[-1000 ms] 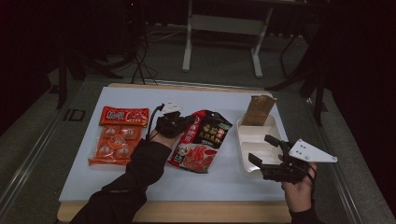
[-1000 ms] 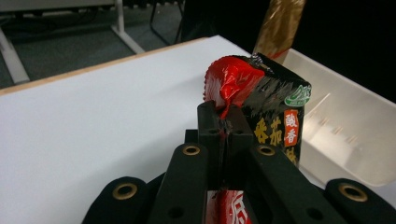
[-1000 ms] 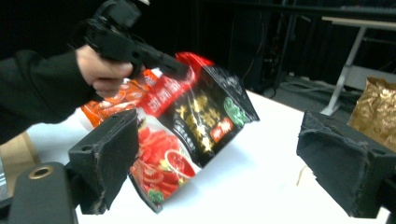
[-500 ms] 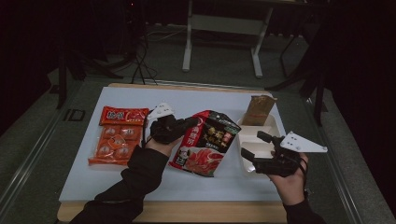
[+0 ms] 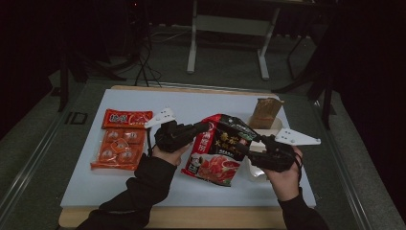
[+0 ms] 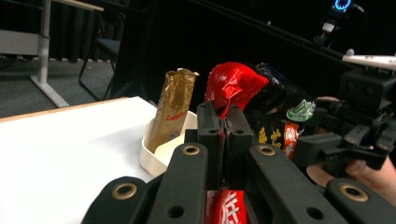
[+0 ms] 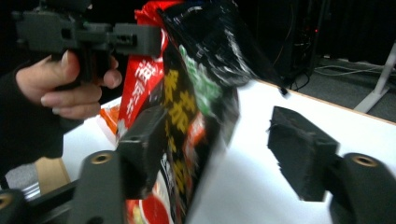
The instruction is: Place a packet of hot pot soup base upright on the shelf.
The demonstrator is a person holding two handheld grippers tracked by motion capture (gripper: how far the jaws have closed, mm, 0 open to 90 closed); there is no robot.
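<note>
Left gripper [image 5: 203, 128]: fingers clamped on top edge of red-black pouch [image 5: 218, 148], pouch lifted mid-worktop [image 5: 86, 184]. Right gripper [image 7: 219, 140]: fingers half-open, just closing; pouch edge between, unpinched.

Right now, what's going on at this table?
A person with a gripper in each hand is lifting a red and black snack bag off the white table. The left gripper is shut on the bag's top edge. The right gripper has just been closing around the bag's other side; one pad looks against it, the other is apart. An orange pack lies at the left, and a gold bag stands in a white tray behind.
</note>
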